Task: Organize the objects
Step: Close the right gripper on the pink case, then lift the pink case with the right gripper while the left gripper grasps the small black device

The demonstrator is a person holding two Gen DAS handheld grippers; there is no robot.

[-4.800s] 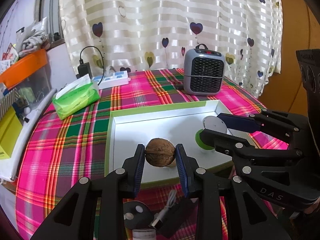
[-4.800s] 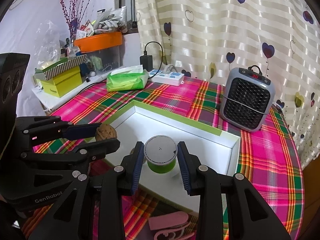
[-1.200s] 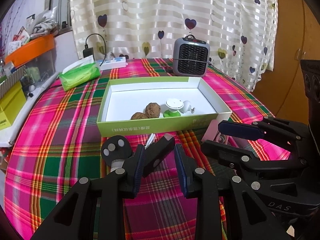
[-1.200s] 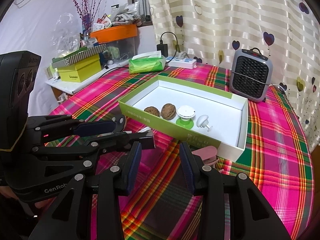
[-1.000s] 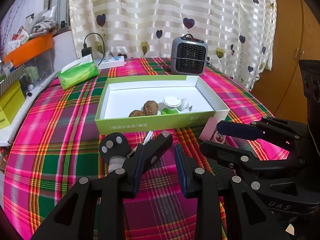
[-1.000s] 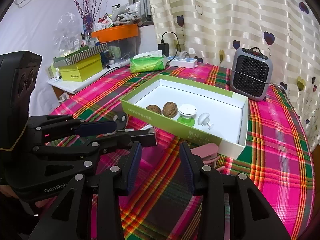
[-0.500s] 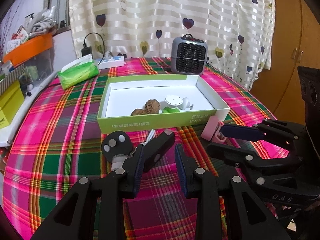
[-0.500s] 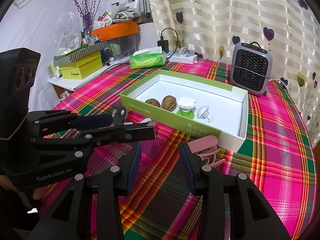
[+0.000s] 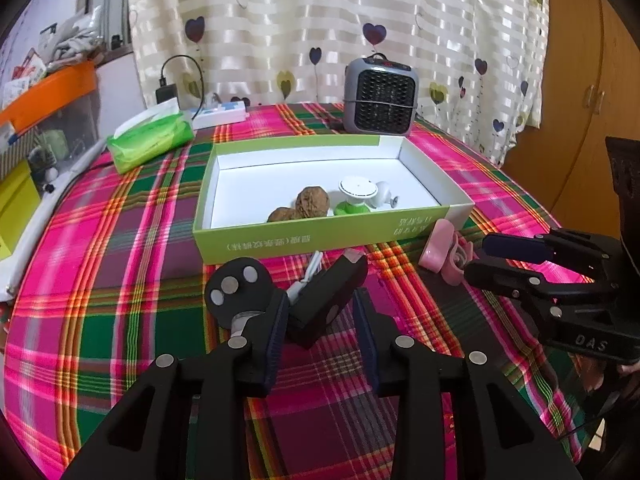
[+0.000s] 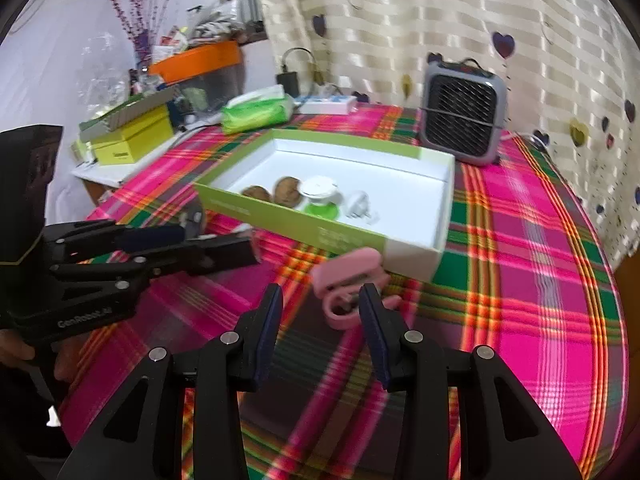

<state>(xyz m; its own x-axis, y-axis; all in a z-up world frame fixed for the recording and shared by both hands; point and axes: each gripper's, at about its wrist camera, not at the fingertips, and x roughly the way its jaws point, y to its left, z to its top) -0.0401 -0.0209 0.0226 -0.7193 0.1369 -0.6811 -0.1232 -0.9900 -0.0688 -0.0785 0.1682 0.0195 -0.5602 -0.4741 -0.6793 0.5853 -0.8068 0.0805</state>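
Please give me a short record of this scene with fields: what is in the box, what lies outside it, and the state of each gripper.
in box: two walnuts, white-green spool, small white knob
outside, before box: pink clip, black device with white cable
left hand-held gripper: open, at black device
right hand-held gripper: open, at pink clip

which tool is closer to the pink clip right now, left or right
Right. The right tool is open with the pink clip just ahead of its fingertips. The left tool is open over the black device, with the clip off to its right.
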